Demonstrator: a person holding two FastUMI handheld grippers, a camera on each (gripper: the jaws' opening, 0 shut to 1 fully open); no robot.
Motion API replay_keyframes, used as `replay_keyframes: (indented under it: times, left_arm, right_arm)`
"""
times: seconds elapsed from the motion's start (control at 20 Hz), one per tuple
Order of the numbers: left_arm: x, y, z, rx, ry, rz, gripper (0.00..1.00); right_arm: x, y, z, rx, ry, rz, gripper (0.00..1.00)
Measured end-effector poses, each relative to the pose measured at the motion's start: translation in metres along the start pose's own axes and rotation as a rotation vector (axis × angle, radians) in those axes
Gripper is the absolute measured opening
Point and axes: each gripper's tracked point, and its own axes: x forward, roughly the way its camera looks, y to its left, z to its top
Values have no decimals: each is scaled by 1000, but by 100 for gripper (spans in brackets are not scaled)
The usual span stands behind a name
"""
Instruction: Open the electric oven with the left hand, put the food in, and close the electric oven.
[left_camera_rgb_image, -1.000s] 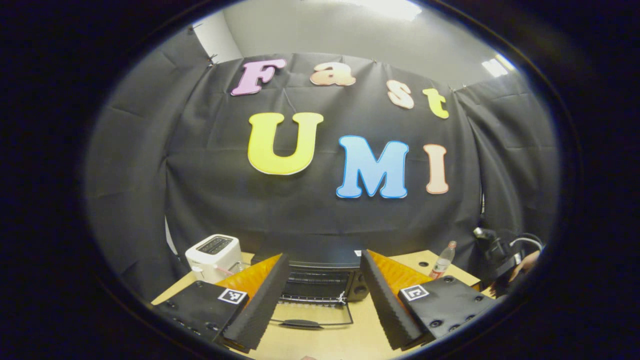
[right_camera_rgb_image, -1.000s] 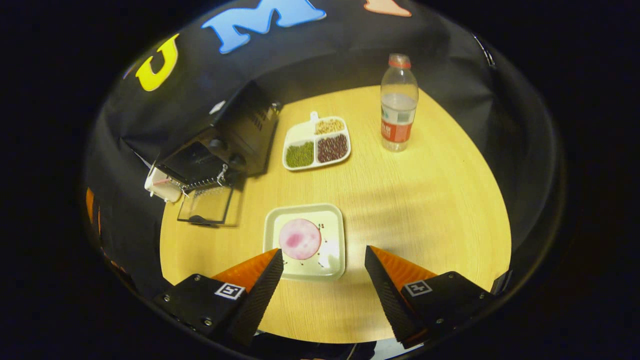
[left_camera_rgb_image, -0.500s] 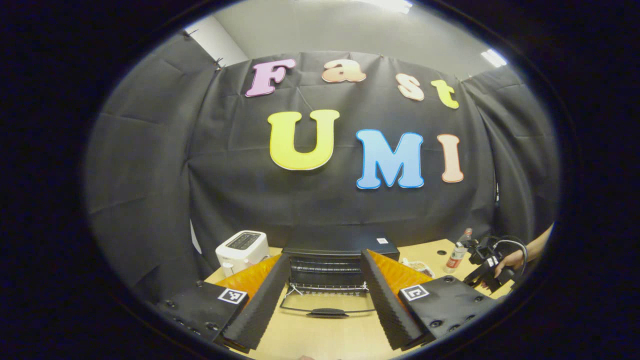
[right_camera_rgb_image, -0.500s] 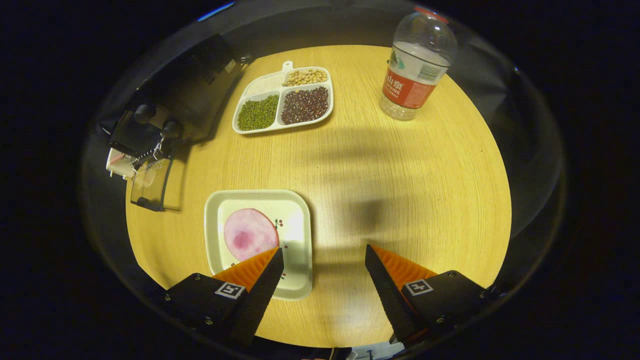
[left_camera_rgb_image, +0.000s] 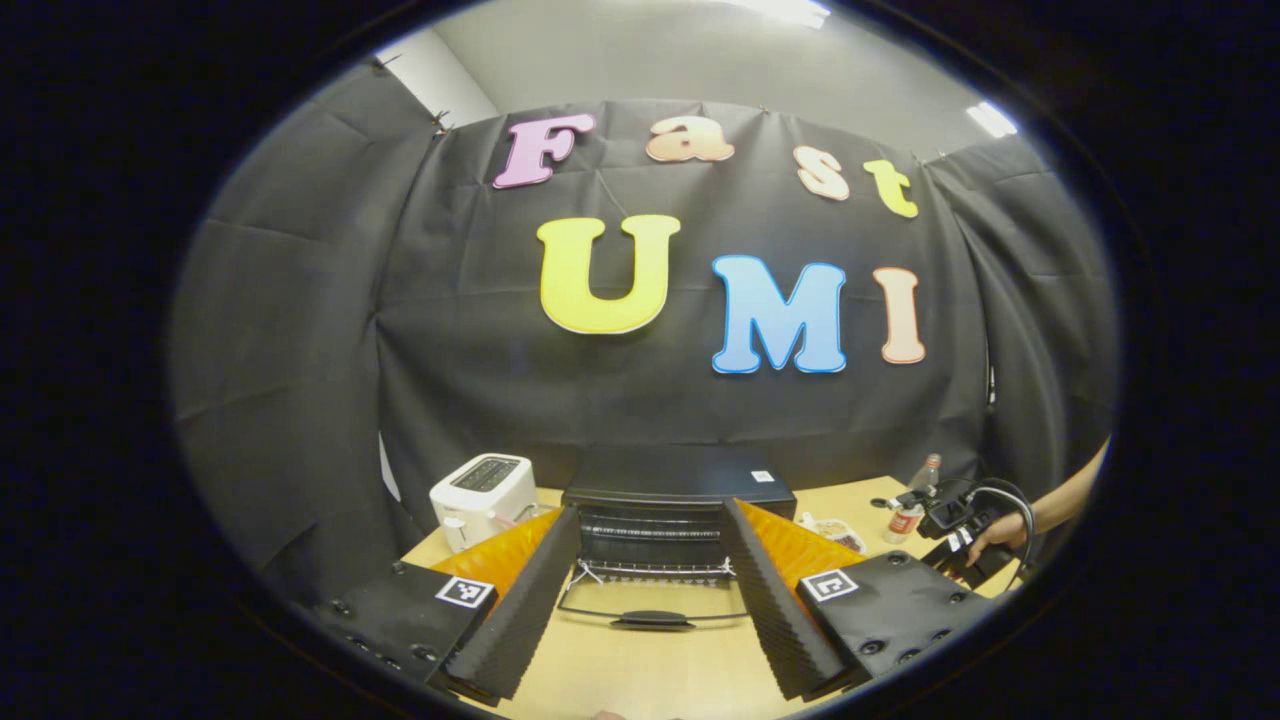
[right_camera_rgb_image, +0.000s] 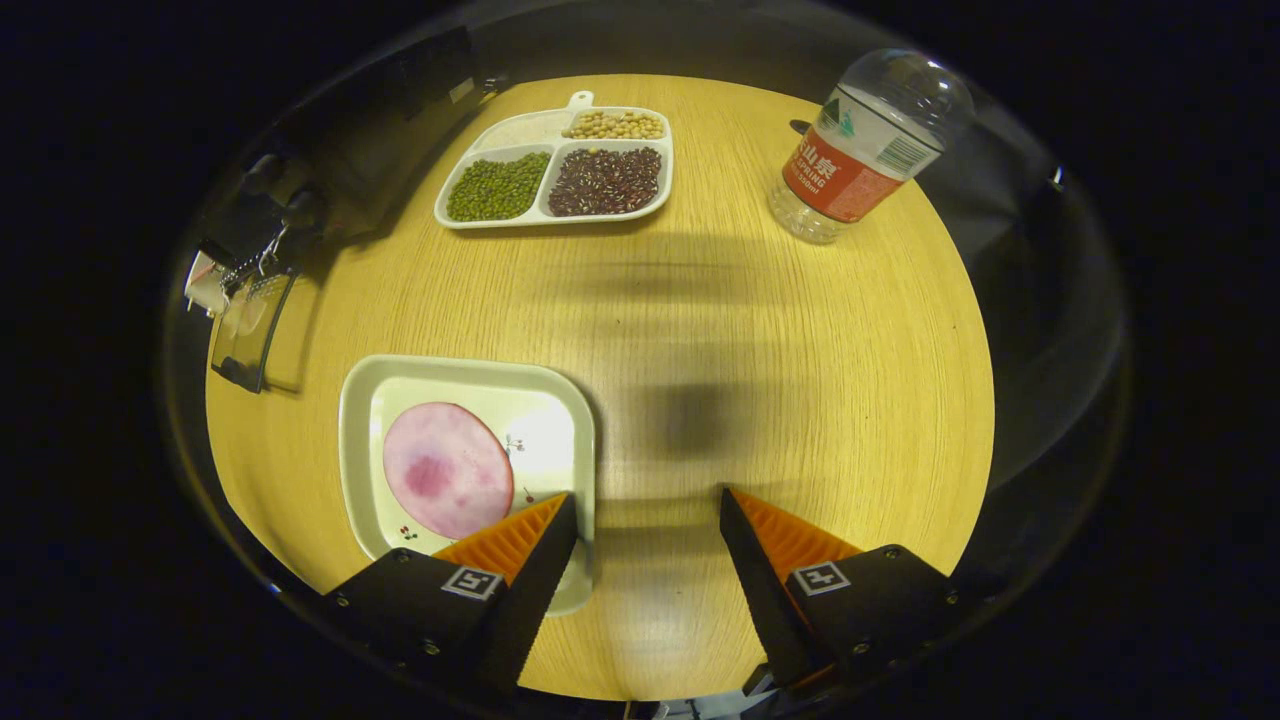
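Here the food, a thin pink slice, lies flat on a square white plate near the table's front edge; it looks light, limp and probably slippery, so taking the stiff plate by its rim seems safer. The right gripper hovers fingers spread, its left finger over the plate's corner. The left gripper, fingers also spread and empty, faces the oven, whose door lies open on the table, with bare wood between.
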Motion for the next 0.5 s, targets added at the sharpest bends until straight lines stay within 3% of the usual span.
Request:
replay_keyframes:
  times: [0.3,0.35,0.45,0.5]
  left_arm:
    - [2,2,-4,9,8,-9,92]
    - [3,2,-4,2,7,-8,92]
    - [5,2,-4,-11,6,-7,96]
    - [5,1,-4,-14,6,-9,92]
  right_arm:
    - [2,11,-2,-27,-15,46,88]
    - [5,14,-3,-51,-16,60,82]
    - [9,18,1,-88,-50,80,51]
    - [0,15,1,-98,-39,70,30]
